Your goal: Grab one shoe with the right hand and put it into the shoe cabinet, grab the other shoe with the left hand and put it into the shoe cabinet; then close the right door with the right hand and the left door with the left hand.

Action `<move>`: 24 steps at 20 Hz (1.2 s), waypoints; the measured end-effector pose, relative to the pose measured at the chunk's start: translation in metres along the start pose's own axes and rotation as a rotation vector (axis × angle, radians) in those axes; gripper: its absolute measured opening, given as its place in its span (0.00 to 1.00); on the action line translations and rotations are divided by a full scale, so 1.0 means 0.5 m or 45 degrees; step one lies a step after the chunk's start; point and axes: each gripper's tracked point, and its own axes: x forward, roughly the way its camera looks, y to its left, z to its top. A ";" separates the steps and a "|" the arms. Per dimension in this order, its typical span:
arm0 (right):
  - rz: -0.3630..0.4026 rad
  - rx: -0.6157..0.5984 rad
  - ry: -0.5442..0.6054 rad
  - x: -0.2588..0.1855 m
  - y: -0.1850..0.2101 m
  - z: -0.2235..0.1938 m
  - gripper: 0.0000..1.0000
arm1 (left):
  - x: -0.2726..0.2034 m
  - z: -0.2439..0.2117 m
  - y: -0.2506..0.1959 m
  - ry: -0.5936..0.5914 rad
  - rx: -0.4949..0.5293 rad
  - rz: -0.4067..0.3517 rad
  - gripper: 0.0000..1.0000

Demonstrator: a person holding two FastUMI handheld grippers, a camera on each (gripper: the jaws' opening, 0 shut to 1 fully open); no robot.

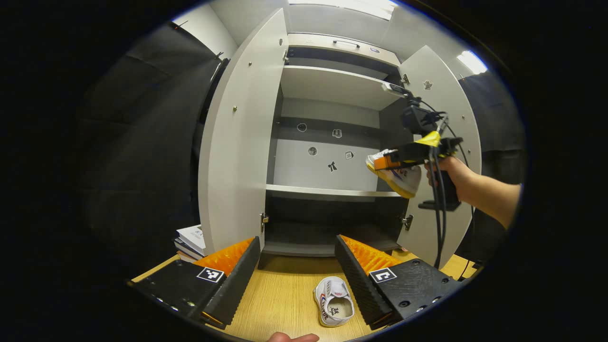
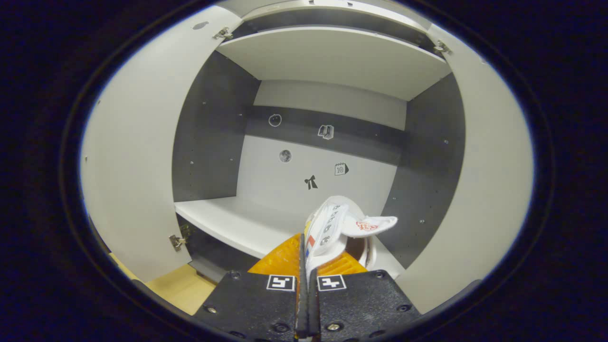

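The shoe cabinet (image 1: 327, 191) stands with both doors wide. A hand (image 1: 456, 173) holds my right gripper (image 1: 382, 162) in front of the middle shelf's right end, shut on a white shoe (image 1: 403, 179) that hangs sole-down. In the right gripper view the same gripper (image 2: 304, 244) pinches the shoe (image 2: 339, 221) by its upper edge, just before the white middle shelf (image 2: 237, 223). The other white shoe (image 1: 334, 301) lies on the wooden table (image 1: 280, 299), opening up, beside the right finger of my left gripper (image 1: 298, 243), which is open and apart from it.
The left door (image 1: 237, 142) and right door (image 1: 441, 118) flank the opening. A stack of books (image 1: 192, 240) lies on the table left of the cabinet. Small stickers dot the back panel (image 2: 308, 164). A fingertip (image 1: 292, 337) shows at the bottom edge.
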 end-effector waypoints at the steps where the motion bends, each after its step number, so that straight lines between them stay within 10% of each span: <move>1: -0.004 0.000 0.028 0.030 -0.004 0.013 0.04 | -0.002 -0.001 0.004 0.007 0.001 0.006 0.95; 10: -0.043 -0.113 0.351 0.250 -0.017 -0.015 0.04 | -0.012 0.009 0.061 -0.008 0.019 0.084 0.95; 24: -0.078 -0.145 0.612 0.300 -0.009 -0.082 0.16 | -0.015 -0.015 0.085 0.017 0.001 0.100 0.95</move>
